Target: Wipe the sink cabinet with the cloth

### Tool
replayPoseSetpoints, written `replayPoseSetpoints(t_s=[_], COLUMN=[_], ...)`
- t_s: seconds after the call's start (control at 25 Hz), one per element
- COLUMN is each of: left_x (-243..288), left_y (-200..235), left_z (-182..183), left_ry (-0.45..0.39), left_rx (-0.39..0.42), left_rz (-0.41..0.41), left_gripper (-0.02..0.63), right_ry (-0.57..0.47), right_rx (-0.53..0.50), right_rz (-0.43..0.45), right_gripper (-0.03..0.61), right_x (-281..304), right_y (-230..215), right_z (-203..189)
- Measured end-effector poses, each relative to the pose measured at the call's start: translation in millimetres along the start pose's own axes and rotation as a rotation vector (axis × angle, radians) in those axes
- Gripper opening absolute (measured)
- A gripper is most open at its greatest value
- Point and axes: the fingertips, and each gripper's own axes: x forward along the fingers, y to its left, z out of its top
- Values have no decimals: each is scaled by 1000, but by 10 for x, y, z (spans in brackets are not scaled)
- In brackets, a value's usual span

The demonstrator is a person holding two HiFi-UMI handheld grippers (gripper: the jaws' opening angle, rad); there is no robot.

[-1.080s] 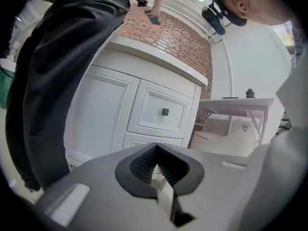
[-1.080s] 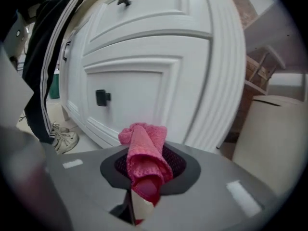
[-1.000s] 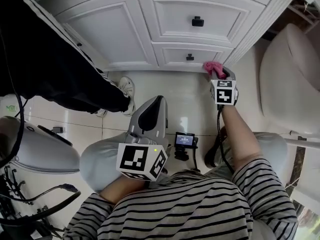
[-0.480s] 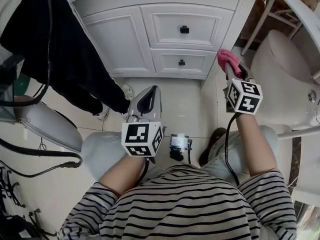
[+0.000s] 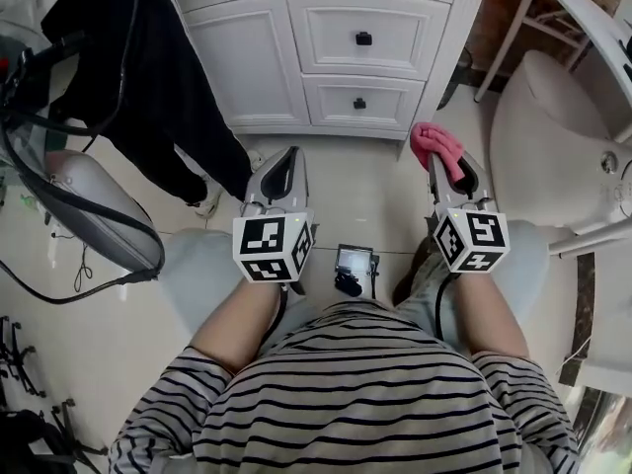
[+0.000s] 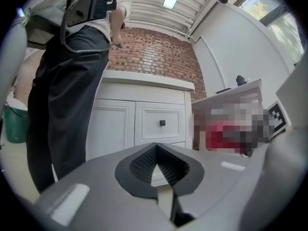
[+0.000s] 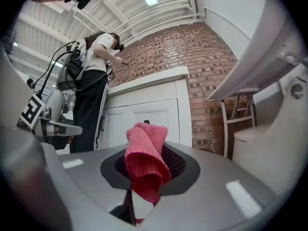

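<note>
A: What faces the operator?

B: The white panelled sink cabinet [image 5: 326,47], with a tall door on its left and two drawers on its right under a pale counter. A bystander in black trousers [image 5: 148,97] stands close against its left side. A white toilet [image 5: 553,136] sits off to the right.

A: And the tools?

B: The left gripper [image 6: 157,153] hangs above the operator's left knee, jaws pressed together on nothing. The right gripper [image 5: 449,169] pinches the folded pink knitted cloth [image 7: 144,160], which pokes out past the tips in a loose roll. The cloth is in the air near the cabinet's lower right corner, apparently clear of the front.

A: So how should the wipe go?

B: The operator should probably lay the roll's broad side against a panel, so that fabric and not jaw meets the paint. Long strokes along each panel seem wise, with lighter passes round the small black square knobs [image 5: 363,39]. Hard dragging might tug the cloth loose from the pinch. The left door looks awkward to reach while the bystander is there.
</note>
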Motion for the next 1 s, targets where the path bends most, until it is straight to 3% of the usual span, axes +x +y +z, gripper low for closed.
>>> replayPoseSetpoints(t_s=[0.56, 1.0], left_x=[48, 57], left_y=[-80, -67], left_z=[-154, -168], left_ry=[44, 44], left_rx=[47, 37], left_rz=[-20, -19], left_gripper=[-6, -6], right_ry=[18, 27], right_rx=[2, 15], right_rz=[-40, -40], right_gripper=[91, 91], right_x=[-57, -44], right_y=[-87, -82], right_z=[-121, -162])
